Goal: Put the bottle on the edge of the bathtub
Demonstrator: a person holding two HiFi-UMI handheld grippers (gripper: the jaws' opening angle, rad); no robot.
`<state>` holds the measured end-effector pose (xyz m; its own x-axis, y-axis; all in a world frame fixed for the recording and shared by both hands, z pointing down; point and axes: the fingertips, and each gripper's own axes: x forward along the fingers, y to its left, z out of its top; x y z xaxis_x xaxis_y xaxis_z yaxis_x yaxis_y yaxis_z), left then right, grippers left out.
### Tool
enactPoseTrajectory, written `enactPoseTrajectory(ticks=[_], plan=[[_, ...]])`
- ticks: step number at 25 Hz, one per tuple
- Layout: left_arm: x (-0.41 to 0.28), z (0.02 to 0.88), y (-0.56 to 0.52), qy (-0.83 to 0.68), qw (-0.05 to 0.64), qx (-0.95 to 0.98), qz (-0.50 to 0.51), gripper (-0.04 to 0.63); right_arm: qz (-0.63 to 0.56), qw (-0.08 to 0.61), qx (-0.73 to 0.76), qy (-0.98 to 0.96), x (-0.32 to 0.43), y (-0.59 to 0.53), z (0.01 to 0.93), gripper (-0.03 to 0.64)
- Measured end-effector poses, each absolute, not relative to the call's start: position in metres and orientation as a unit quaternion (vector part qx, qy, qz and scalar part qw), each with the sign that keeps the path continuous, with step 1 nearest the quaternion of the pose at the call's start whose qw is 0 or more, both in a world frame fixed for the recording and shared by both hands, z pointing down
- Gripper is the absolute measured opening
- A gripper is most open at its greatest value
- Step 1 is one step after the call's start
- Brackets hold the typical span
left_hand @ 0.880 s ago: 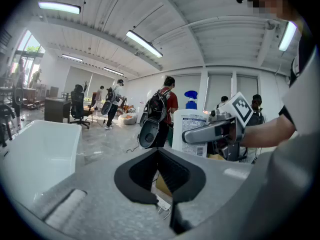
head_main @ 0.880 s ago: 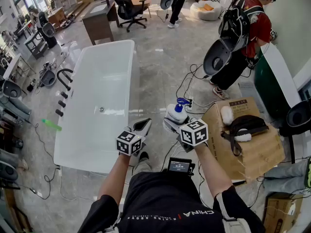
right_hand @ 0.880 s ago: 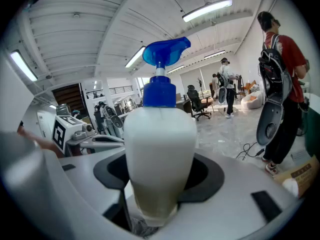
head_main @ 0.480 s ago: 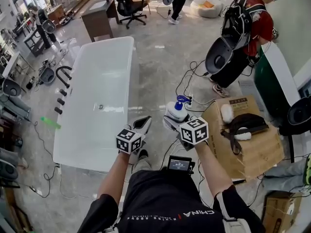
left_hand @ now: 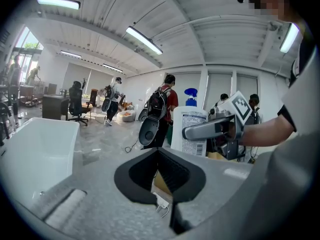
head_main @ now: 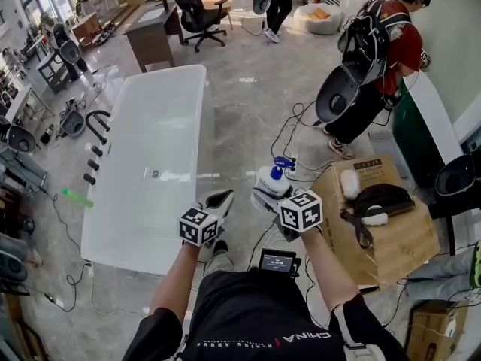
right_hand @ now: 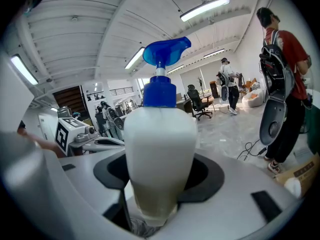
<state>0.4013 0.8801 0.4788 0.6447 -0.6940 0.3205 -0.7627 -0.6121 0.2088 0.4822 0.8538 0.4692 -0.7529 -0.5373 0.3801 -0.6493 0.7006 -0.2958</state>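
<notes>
A white bottle (head_main: pixel 272 177) with a blue pump top stands upright between the jaws of my right gripper (head_main: pixel 264 190), which is shut on its lower body. The right gripper view shows the bottle (right_hand: pixel 160 134) filling the middle, with the jaws pressed on both sides. To the left my left gripper (head_main: pixel 220 199) is shut with nothing in it, level with the right one. The long white bathtub (head_main: pixel 161 111) lies on the floor ahead and to the left, its near right corner just beyond the left gripper. The left gripper view shows the bathtub (left_hand: pixel 35 149) at the left and the bottle (left_hand: pixel 189 131) at the right.
An open cardboard box (head_main: pixel 398 243) with a black bag on it sits at my right. Cables and a power strip (head_main: pixel 297 153) lie on the floor ahead. A person in red (head_main: pixel 379 59) stands at the right. Black tap fittings (head_main: pixel 96 130) line the tub's left side.
Both grippers keep their places in front of the body, and the bottle stays held. The tub and the floor have slid slightly lower in the view.
</notes>
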Motion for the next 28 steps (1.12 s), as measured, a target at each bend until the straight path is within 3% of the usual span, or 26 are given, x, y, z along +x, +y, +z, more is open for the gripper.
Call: enactPoseTrajectory(ticks=[13, 28], plan=[[0.405, 0.499, 0.822, -0.389, 0.181, 0.896, 0.118, 0.009, 0.227, 0.130, 0.328, -0.908, 0.488, 0.796, 0.485, 0.272], [0.359, 0.476, 0.619, -0.366, 0.161, 0.910, 0.106, 0.010, 0.206, 0.159, 0.347, -0.901, 0.440, 0.601, 0.466, 0.272]])
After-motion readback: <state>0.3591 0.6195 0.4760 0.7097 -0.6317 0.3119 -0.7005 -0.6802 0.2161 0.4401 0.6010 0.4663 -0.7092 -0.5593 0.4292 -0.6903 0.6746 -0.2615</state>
